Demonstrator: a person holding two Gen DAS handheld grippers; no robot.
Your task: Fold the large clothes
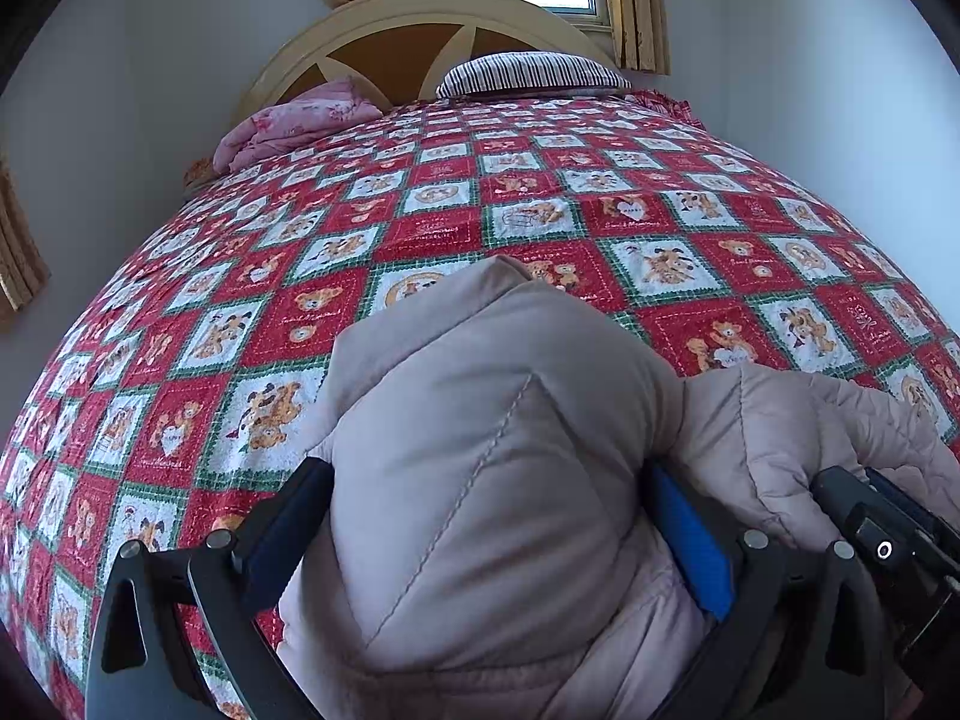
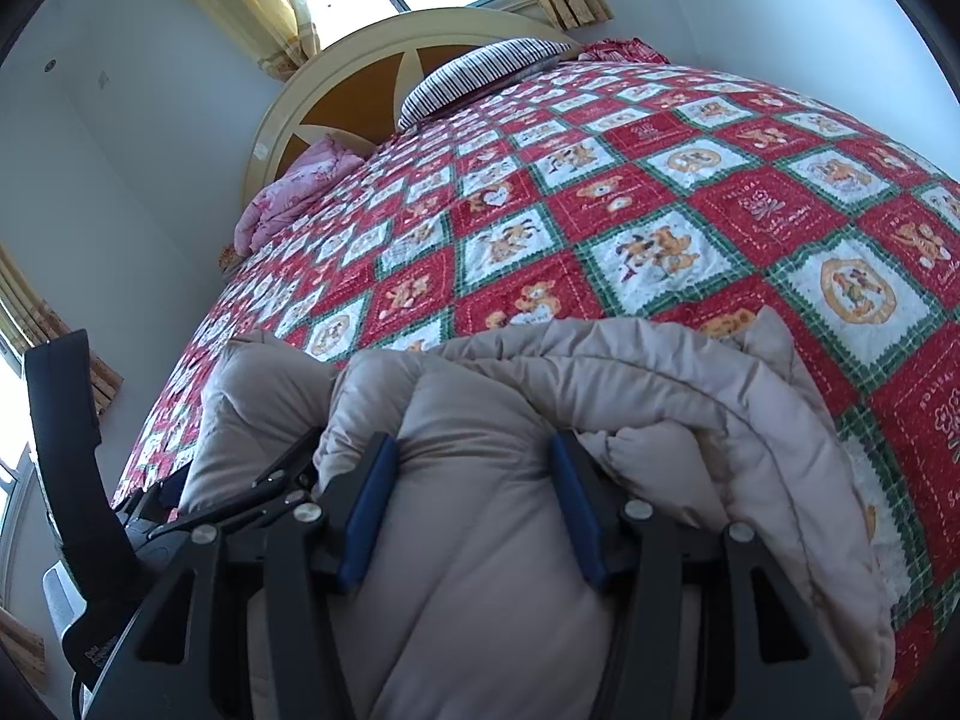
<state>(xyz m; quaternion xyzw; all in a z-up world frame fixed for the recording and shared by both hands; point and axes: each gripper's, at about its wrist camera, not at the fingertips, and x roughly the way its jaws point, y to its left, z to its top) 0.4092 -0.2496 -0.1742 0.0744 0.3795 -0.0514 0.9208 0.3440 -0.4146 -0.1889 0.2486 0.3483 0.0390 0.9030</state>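
Observation:
A puffy beige quilted jacket [image 1: 480,420] lies bunched at the near edge of the bed. In the left wrist view a thick fold of it bulges up between the blue pads, and my left gripper [image 1: 486,480] is shut on it. In the right wrist view another thick roll of the jacket [image 2: 480,540] fills the gap between the pads, with my right gripper [image 2: 474,444] shut on it. The two grippers sit side by side: the right one's black body [image 1: 888,540] shows at the left view's right edge, and the left one's body [image 2: 66,450] at the right view's left edge.
The bed is covered by a red, white and green teddy-bear quilt [image 1: 510,210]. A striped pillow [image 1: 528,75] and a folded pink blanket [image 1: 288,126] lie by the curved headboard [image 1: 390,30]. Behind it are a window with yellow curtains [image 1: 636,6] and white walls on both sides.

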